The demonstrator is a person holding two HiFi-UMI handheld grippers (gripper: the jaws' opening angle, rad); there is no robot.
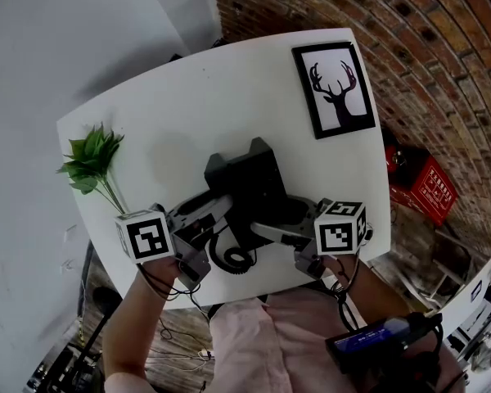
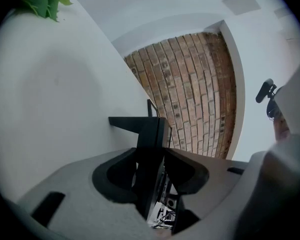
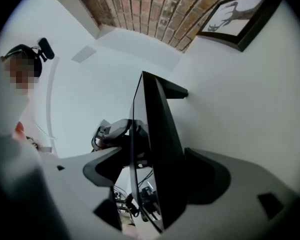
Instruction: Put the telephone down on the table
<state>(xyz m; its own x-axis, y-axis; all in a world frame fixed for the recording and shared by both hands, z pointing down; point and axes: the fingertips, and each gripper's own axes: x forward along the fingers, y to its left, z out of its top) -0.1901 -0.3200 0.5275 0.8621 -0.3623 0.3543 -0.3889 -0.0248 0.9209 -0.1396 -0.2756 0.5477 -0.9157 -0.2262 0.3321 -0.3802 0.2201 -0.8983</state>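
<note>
Brick wall (image 1: 409, 39): rises beyond the worktop's far right side.
Worktop (image 1: 188, 113): white, with rounded corners; it carries everything below except the red box.
Picture (image 1: 334, 88): black-framed stag silhouette, lying flat at the worktop's far right corner.
Telephone (image 1: 250, 178): black, over the middle of the worktop's near half, between both tongs. Whether it rests on the surface cannot be told.
Red box (image 1: 425, 185): on the floor off the worktop's right edge.
Plant (image 1: 94, 160): green sprig at the worktop's left edge.
Left tongs (image 2: 151, 176): at the worktop's near edge, clamped on the telephone's dark side.
Right tongs (image 3: 155, 179): at the worktop's near edge, spread wide; the telephone stands between them, with a gap at one pad.
</note>
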